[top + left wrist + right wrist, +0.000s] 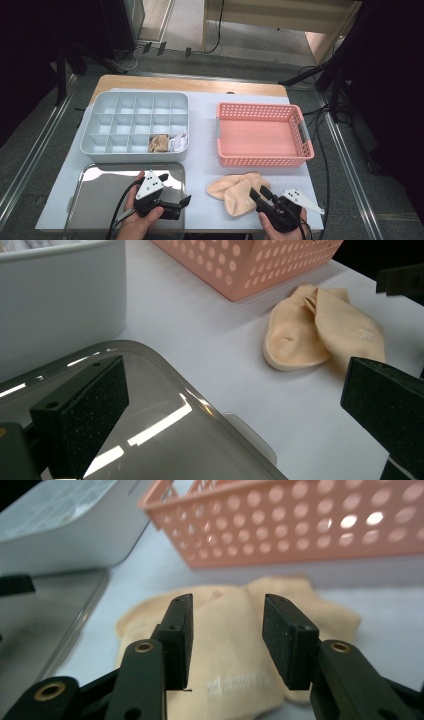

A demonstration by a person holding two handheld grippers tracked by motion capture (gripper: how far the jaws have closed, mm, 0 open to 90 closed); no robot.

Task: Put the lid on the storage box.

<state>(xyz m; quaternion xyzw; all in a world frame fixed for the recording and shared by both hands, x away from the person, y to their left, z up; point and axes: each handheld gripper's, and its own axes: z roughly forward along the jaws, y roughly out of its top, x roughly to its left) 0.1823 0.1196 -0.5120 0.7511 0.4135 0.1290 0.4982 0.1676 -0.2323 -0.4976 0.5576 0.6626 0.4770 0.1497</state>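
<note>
Two peach socks (232,191) lie overlapped on the white mat, just in front of the pink basket (261,135). My right gripper (260,193) hovers low over the near sock, pointing toward the basket. In the right gripper view its jaws (227,602) stand apart with the sock (225,650) showing between them, and the pads do not press on it. My left gripper (181,206) is held over the right end of the metal tray (100,200). It is wide open (230,415) with nothing in it, facing the socks (320,335).
A grey compartment organiser (135,125) stands at the back left, with a rolled peach sock (159,143) and a white folded item (178,142) in its front right cells. The pink basket holds nothing. The table's front edge lies close behind both hands.
</note>
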